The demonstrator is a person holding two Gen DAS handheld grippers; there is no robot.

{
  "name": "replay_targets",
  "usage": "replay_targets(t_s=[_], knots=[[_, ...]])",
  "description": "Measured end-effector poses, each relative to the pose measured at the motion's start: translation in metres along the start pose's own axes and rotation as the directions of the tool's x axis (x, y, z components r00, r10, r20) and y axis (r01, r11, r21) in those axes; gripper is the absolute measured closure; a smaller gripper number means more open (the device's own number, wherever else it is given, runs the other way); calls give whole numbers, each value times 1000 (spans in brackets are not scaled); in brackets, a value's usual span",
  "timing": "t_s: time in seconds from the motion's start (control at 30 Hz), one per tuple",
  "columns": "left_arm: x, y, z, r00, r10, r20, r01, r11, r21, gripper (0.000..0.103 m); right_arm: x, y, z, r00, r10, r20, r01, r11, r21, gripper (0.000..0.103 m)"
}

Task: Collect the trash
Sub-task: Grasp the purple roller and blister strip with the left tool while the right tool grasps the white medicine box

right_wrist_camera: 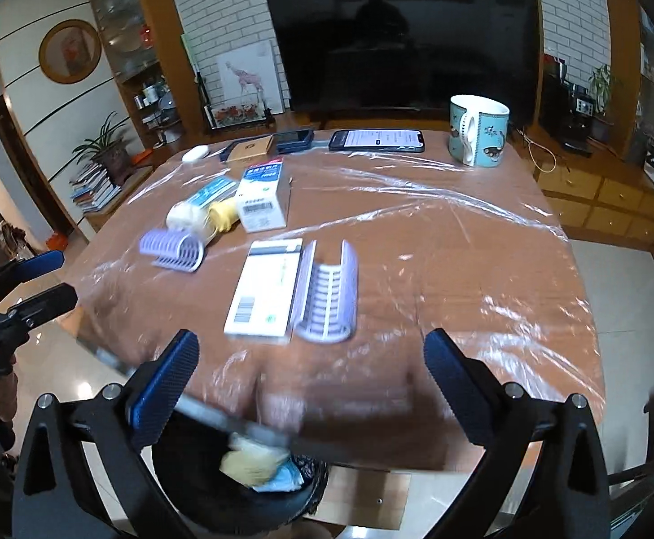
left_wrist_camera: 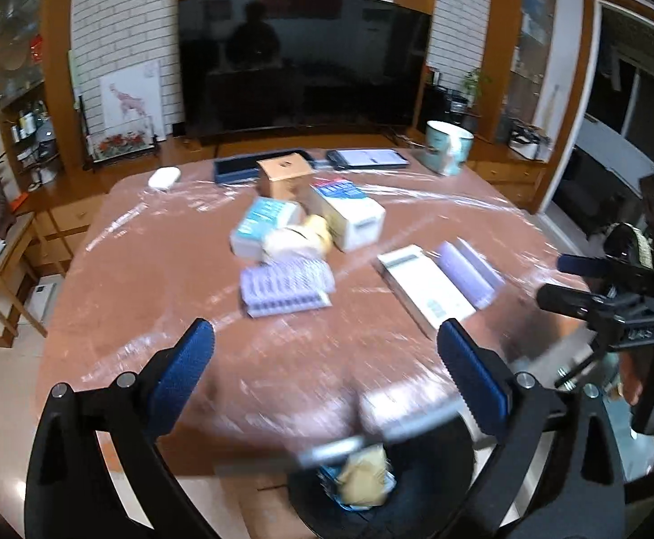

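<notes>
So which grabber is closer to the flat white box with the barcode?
Right. The right gripper hangs open just in front of the flat white box. The left gripper sits further left, facing the purple tray.

I count two lavender ribbed plastic trays: one (right_wrist_camera: 172,249) centre left, one (right_wrist_camera: 329,292) at centre. I count four printed cardboard boxes: a flat white one (right_wrist_camera: 266,287) at centre, a white-and-blue one (right_wrist_camera: 264,197), a light-blue one (right_wrist_camera: 210,193), and a brown one (right_wrist_camera: 248,150) upper centre. One teal patterned ceramic mug (right_wrist_camera: 477,130) stands upper right. One black smartphone (right_wrist_camera: 376,140) lies upper centre. One black mesh bin (right_wrist_camera: 237,494) sits at the bottom.
</notes>
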State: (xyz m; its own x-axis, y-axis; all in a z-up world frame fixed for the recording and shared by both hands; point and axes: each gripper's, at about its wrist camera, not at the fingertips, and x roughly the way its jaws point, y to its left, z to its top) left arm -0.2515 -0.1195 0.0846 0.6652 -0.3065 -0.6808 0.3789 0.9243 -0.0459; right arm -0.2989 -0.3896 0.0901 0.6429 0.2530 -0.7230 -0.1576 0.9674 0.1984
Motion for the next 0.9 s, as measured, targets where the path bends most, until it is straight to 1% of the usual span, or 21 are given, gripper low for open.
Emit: replay_targets(t_s=[0.07,0.13,0.17,0.2,0.23,0.3,0.37,0.47,0.57,0.77,0.9], knots=[[12,2,4,1000,23,-9,-23,1000,2,3,5,3,5,1000,7,-1,-7,1000,-3,4],[24,7,10,999,38,-24,-38,999,-3,3,12,8,11,1000,30,-4,-30,999,-15,4],[32,8,11,999,41,-33,-41,999,-7,3,13,13,11,999,53,-9,-53,998,-24,7],[33,10,9,998,44,-38,-44,999,-8,3,17,19,12,995,99,-25,-100,994,-32,12],[36,13,11,998,48,-44,-48,999,-9,3,20,25,13,991,132,-36,-133,990,-36,13],[47,13,12,997,55,-60,-55,998,-5,3,26,39,12,987,152,-54,-155,986,-61,13],[57,14,14,995,63,-74,-63,998,1,3,35,51,10,987,145,-75,-150,986,-77,13],[70,14,15,993,72,-92,-71,997,9,3,53,59,8,984,139,-108,-147,987,-65,13],[78,14,17,991,76,-106,-75,997,9,3,71,60,8,987,92,-129,-100,993,-60,15],[91,15,18,991,60,-122,-59,998,13,3,93,57,10,988,26,-150,-40,995,-90,15],[99,14,16,989,61,-133,-58,998,20,3,105,54,12,986,18,-164,-32,996,-84,15]])
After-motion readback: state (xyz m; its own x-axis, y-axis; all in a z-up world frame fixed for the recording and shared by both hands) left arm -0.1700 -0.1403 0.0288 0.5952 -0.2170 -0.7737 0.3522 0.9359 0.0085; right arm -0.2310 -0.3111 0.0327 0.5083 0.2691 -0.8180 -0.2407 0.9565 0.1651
